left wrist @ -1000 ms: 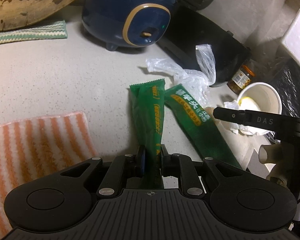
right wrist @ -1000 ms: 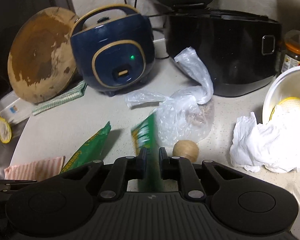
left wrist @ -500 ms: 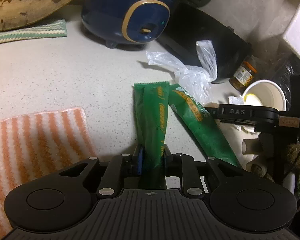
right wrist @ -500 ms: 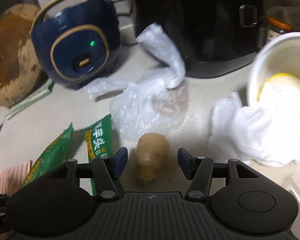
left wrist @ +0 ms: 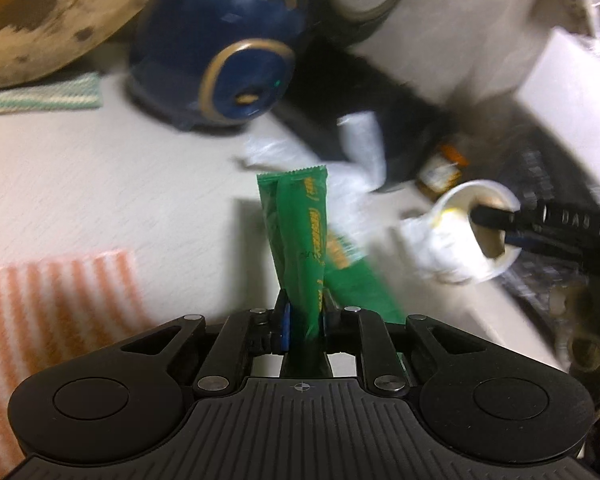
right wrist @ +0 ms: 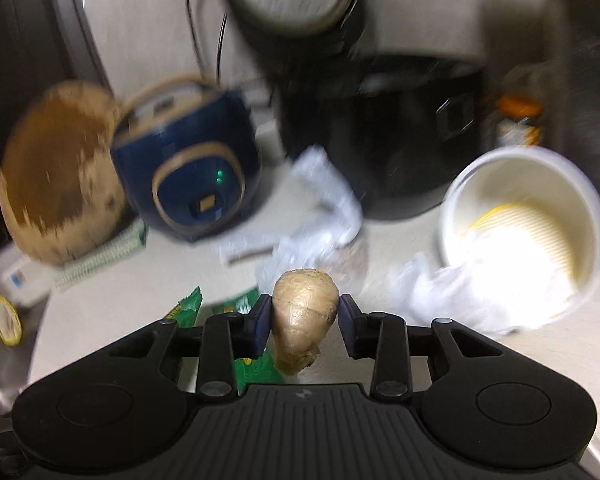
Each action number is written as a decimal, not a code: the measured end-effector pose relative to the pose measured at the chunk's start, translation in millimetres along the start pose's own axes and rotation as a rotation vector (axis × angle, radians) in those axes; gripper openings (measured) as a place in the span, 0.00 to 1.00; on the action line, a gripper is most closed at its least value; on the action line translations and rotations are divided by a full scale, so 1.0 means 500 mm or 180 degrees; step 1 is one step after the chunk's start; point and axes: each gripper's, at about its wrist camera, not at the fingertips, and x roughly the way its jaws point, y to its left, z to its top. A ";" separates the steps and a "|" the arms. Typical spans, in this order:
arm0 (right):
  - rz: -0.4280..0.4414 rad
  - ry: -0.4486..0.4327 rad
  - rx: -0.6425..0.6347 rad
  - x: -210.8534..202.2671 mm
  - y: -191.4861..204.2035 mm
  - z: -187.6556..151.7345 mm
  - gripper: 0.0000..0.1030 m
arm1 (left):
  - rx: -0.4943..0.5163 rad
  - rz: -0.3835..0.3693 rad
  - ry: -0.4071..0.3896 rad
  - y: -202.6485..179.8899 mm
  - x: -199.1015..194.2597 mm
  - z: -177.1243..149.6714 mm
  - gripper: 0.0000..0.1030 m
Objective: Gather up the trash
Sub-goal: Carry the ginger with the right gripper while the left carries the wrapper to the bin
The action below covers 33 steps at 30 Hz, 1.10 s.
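Note:
My left gripper point(left wrist: 304, 314) is shut on a green snack wrapper point(left wrist: 300, 232) and holds it upright above the counter. A second green wrapper point(left wrist: 352, 280) lies on the counter just right of it. My right gripper point(right wrist: 303, 316) is shut on a tan piece of ginger point(right wrist: 303, 312) and holds it above the counter. The right gripper's fingers point(left wrist: 496, 218) reach over a white paper cup point(left wrist: 476, 232) in the left wrist view. The cup point(right wrist: 524, 216) lies tipped beside crumpled white tissue point(right wrist: 452, 296). A clear plastic bag point(right wrist: 320, 224) lies behind the ginger.
A navy rice cooker point(right wrist: 188, 168), a black cooker point(right wrist: 380, 132) and a worn wooden board point(right wrist: 56, 176) stand at the back. A jar point(right wrist: 516, 120) stands by the cup. An orange striped cloth point(left wrist: 52, 312) lies at the left. A sink edge point(right wrist: 4, 352) is far left.
My right gripper has closed on the ginger and lifted it. The left gripper has raised its green wrapper. Both views are blurred by motion.

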 end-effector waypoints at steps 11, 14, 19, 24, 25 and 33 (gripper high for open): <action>-0.1223 -0.0145 0.0553 -0.226 -0.107 -0.144 0.34 | 0.0702 -0.1394 0.0393 -0.148 0.002 -0.045 0.16; -0.1345 -0.0036 0.0734 -0.266 -0.149 -0.199 0.34 | 0.0737 -0.1454 0.0583 -0.172 0.017 -0.072 0.16; -0.1395 0.0171 0.0963 -0.300 -0.207 -0.285 0.34 | 0.0675 -0.1362 0.0814 -0.208 0.038 -0.128 0.16; -0.1284 0.0298 0.1221 -0.318 -0.268 -0.361 0.34 | 0.0861 -0.1143 0.1266 -0.250 0.097 -0.228 0.16; -0.1263 0.0334 0.1258 -0.318 -0.277 -0.376 0.34 | 0.0837 -0.1063 0.1395 -0.254 0.123 -0.255 0.16; -0.1141 0.0786 0.1407 -0.298 -0.356 -0.497 0.34 | 0.0392 -0.0668 0.1656 -0.233 0.333 -0.436 0.17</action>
